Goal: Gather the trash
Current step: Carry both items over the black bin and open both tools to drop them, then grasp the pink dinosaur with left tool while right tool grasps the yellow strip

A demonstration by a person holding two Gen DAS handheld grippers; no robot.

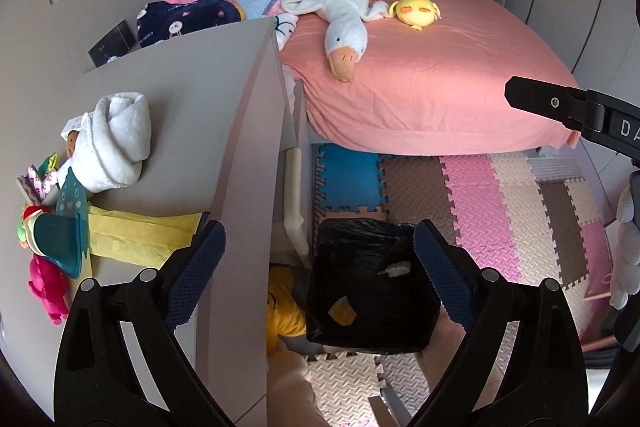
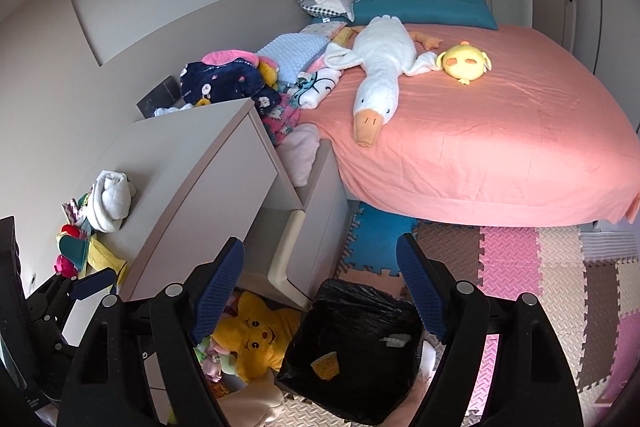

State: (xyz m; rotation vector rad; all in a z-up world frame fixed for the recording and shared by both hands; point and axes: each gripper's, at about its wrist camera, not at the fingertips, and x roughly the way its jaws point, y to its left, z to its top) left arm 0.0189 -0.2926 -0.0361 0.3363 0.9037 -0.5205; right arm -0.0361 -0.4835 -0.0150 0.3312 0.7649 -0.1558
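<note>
1. Hovering over bin [image 1: 370, 287]: left gripper [image 1: 320, 267] spread wide, nothing between the pads, bin framed dead centre.
2. Right gripper [image 2: 320, 291] also agape and empty, bin [image 2: 352, 351] at 6 o'clock of its view.
3. Trash already inside black liner: white scrap [image 1: 394, 269] at 1 o'clock of bin centre, yellow scrap [image 1: 342, 311] at 7 o'clock.
4. Judged stage: drop done for both hands, next piece of trash to be found.
5. Next candidate probably yellow paper [image 1: 140, 231] on dresser [image 1: 192, 99], at 9 o'clock from left gripper; trash or keepsake, cannot tell.
6. Doing it well: swing left to dresser top, come down flat on paper edge, pinch near loose end, avoid white towel [image 1: 114, 139] and toys [image 1: 44, 267] just beside it.
7. Keeping bin upright: lift clear before swinging, no dragging across liner rim.
8. Hidden: bin bottom dark, further contents unreadable.
9. Cut off: dresser front and left edge of toy pile behind gripper bodies.
10. Star plush [image 2: 252, 339] beside bin, partly covered by right gripper finger.
11. Floor under bed unseen.
</note>
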